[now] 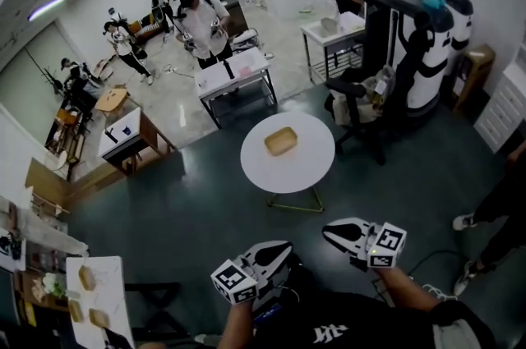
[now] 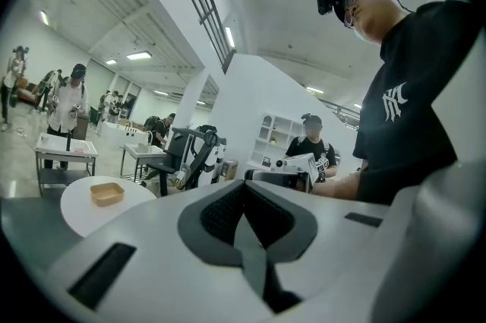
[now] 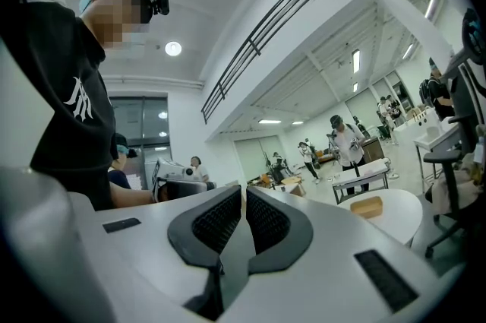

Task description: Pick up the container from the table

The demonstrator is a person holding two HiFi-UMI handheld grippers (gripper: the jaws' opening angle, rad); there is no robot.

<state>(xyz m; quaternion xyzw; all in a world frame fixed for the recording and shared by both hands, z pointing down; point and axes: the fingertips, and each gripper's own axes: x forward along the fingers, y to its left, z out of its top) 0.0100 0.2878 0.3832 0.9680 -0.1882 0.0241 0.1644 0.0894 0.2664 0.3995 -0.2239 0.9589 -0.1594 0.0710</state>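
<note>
A shallow tan container lies near the middle of a round white table, alone on it. Both grippers are held low in front of the person, well short of the table. The left gripper and the right gripper are each shut with nothing between the jaws. In the left gripper view the container sits far off to the left on the table, beyond the shut left gripper. In the right gripper view the container is far off to the right of the shut right gripper.
A black office chair stands at the table's right, with a white and black machine behind it. Rectangular tables and several people stand farther back. A person's shoes are at the right. A board holding similar tan containers lies at lower left.
</note>
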